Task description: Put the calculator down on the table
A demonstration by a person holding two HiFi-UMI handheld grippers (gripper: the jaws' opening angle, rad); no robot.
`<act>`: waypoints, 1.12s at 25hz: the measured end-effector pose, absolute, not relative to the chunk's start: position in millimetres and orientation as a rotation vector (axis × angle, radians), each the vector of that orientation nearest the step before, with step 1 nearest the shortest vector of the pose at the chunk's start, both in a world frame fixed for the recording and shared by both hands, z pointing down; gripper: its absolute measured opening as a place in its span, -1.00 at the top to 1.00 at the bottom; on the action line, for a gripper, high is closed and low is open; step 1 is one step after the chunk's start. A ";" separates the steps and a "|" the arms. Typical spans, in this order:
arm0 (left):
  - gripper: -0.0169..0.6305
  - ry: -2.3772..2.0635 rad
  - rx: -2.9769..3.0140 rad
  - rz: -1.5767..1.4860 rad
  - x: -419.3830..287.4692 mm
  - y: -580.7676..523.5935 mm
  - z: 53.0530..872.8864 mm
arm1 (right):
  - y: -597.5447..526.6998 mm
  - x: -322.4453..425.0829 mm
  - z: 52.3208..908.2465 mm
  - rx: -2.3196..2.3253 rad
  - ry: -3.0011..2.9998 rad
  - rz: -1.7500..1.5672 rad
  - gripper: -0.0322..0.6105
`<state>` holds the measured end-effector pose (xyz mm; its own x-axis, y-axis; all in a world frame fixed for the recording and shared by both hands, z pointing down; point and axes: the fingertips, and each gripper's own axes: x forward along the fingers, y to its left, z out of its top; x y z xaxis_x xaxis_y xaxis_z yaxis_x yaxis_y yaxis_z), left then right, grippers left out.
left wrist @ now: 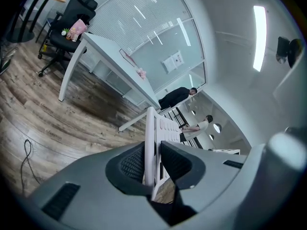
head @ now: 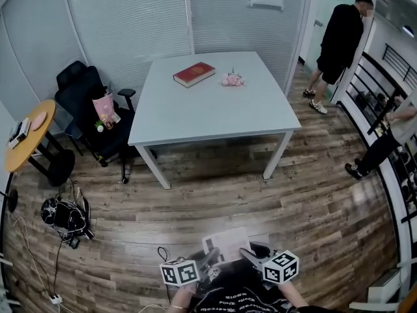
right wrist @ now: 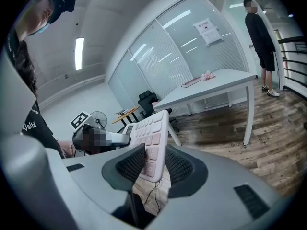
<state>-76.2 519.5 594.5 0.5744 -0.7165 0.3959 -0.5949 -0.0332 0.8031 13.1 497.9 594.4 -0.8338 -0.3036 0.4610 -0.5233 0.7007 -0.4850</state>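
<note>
The left gripper (head: 210, 262) has its fingers (left wrist: 130, 163) clenched on one end of the calculator (head: 225, 243), which shows as a white slab standing on edge between them in the left gripper view. The calculator hangs in the air between the two sets of fingers, over the wood floor (head: 215, 201) and close to the person's body. The right gripper (head: 249, 253) grasps the other end, its fingers pinching the key face and the back at the lowest rows of keys. Far ahead of the left fingers and off to their left sits a black chair (head: 81, 93). Straight ahead of both pairs of fingers stands the pale worktop (head: 208, 116), well apart from the calculator. It carries a red book (head: 194, 74) and, just to the book's right, a small pink bunch of flowers (head: 232, 79). Far ahead and to the right of the right fingers, a person in black (head: 342, 34) stands by the glass wall (head: 130, 18).
</note>
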 end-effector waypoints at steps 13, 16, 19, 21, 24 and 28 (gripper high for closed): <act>0.64 -1.204 1.627 -0.192 -89.4 418.1 597.1 | 383.5 -5.6 597.4 0.483 -2.566 0.836 0.45; 0.64 -1.250 1.622 -0.197 -93.6 379.1 592.1 | 342.9 -9.8 594.8 0.433 -2.577 0.816 0.45; 0.64 -1.289 1.614 -0.191 -96.0 344.1 591.3 | 304.8 -13.0 593.1 0.394 -2.581 0.788 0.45; 0.64 -1.289 1.610 -0.200 -91.7 322.6 589.2 | 282.0 -10.1 591.1 0.376 -2.580 0.777 0.45; 0.64 -1.300 1.614 -0.210 -83.2 284.7 585.8 | 242.4 -1.7 588.1 0.366 -2.583 0.764 0.45; 0.64 -1.315 1.595 -0.220 -65.9 245.6 586.5 | 202.1 14.3 587.2 0.360 -2.583 0.755 0.45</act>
<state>-65.9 245.6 586.5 0.3886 -0.8140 0.4317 -0.6291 0.1079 0.7698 14.3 202.1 587.2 -0.8767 -0.1256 0.4644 -0.3560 0.8187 -0.4505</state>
